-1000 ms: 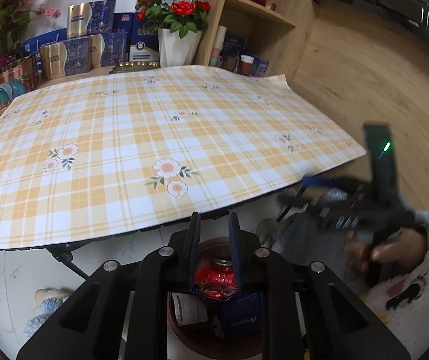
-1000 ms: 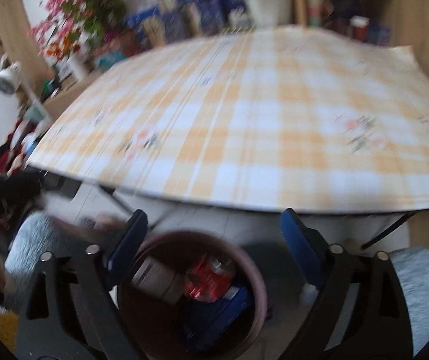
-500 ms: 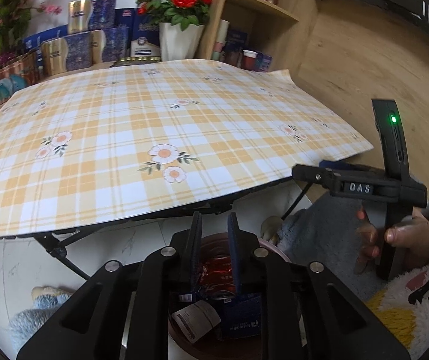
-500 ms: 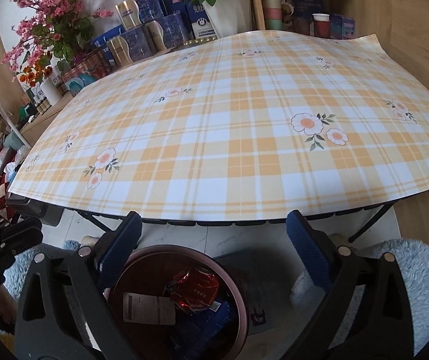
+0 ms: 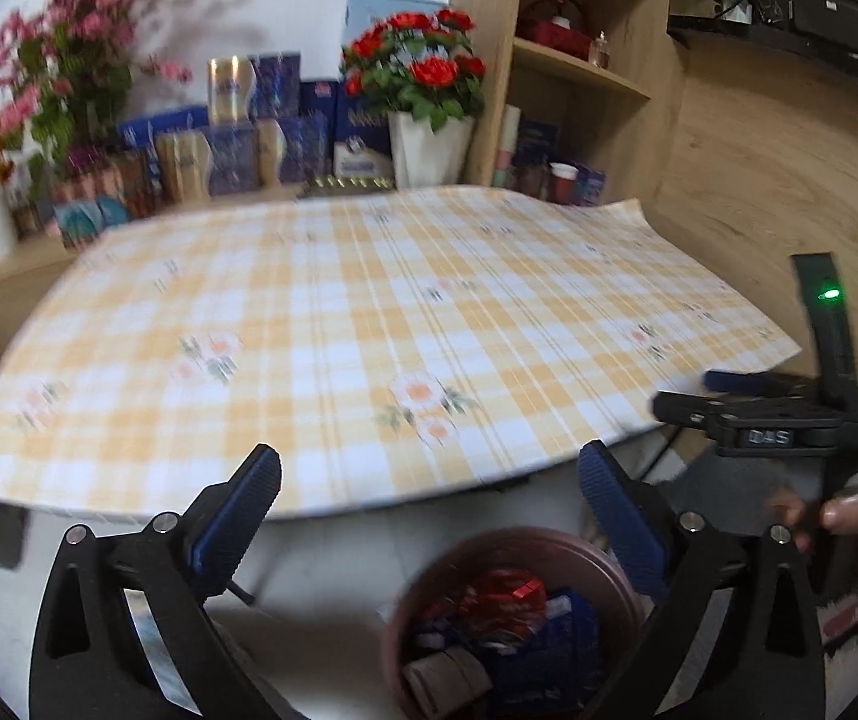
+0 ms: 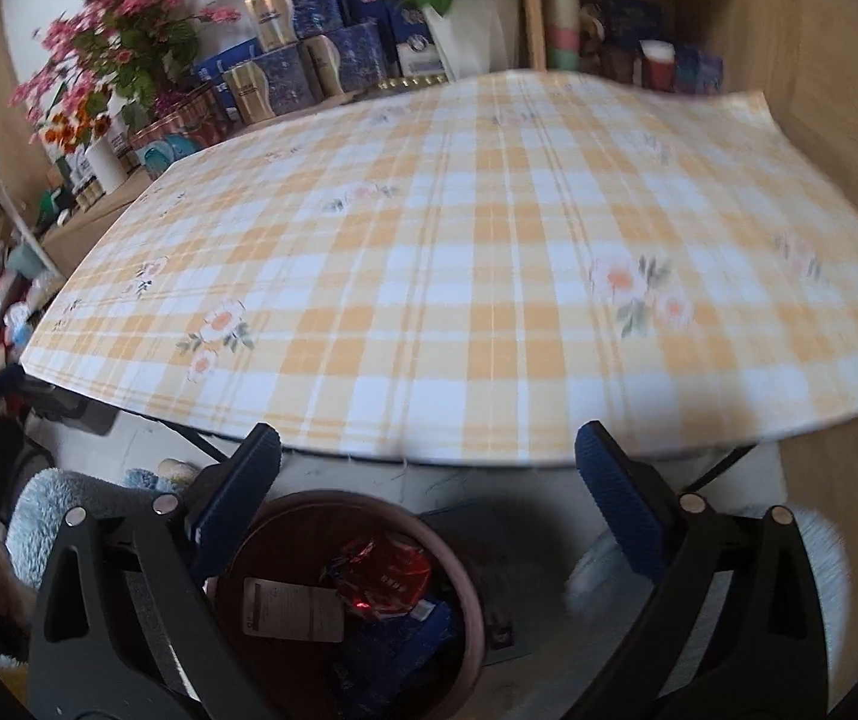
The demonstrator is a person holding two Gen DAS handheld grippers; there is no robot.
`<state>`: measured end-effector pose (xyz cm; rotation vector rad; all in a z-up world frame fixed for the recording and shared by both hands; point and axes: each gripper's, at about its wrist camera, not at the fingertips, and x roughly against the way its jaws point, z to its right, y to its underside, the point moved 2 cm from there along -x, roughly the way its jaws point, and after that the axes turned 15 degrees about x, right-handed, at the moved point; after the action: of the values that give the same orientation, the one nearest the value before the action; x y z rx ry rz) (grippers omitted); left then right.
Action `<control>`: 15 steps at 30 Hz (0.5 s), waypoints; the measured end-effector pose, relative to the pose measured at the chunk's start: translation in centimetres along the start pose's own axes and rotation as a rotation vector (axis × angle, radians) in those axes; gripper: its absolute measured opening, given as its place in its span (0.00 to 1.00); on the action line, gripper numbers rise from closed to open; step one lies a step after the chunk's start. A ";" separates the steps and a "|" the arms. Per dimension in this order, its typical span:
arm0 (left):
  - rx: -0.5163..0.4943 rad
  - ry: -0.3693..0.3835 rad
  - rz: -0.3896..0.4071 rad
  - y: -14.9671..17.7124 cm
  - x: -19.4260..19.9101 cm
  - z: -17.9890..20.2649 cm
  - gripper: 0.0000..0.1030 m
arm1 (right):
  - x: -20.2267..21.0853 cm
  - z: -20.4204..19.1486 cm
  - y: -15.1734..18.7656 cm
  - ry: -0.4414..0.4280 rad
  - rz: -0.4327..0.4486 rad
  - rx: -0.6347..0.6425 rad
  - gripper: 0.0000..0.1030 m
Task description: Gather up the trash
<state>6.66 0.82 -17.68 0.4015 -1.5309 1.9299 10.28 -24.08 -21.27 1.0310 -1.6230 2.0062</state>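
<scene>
Trash red wrapper now loose in brown bin below near table edge, left gripper jaws just sprung wide, nothing between, right gripper wide open as before, plaid tablecloth bare.

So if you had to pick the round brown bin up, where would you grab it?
Probably by the rim of the round brown bin, from straight above, one finger inside and one outside. The wall is thin and upright, and the mouth is open. The near-right edge looks free of the crumpled red wrapper.
</scene>
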 end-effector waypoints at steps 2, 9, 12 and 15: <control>-0.018 -0.039 0.059 -1.8 1.0 0.3 0.94 | 2.0 -0.2 -2.1 0.032 0.050 0.054 0.94; -0.039 -0.076 0.216 -7.7 5.1 2.1 0.94 | 7.4 0.6 -7.6 0.096 0.140 0.088 0.94; -0.037 -0.067 0.258 -9.1 6.6 3.0 0.94 | 9.5 0.9 -9.1 0.112 0.174 0.091 0.94; -0.048 -0.060 0.257 -10.2 7.2 3.8 0.94 | 11.2 1.0 -10.0 0.122 0.201 0.095 0.94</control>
<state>7.24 0.56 -4.60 0.2534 -1.7352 2.0851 9.90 -24.08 -6.25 0.7858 -1.6368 2.2482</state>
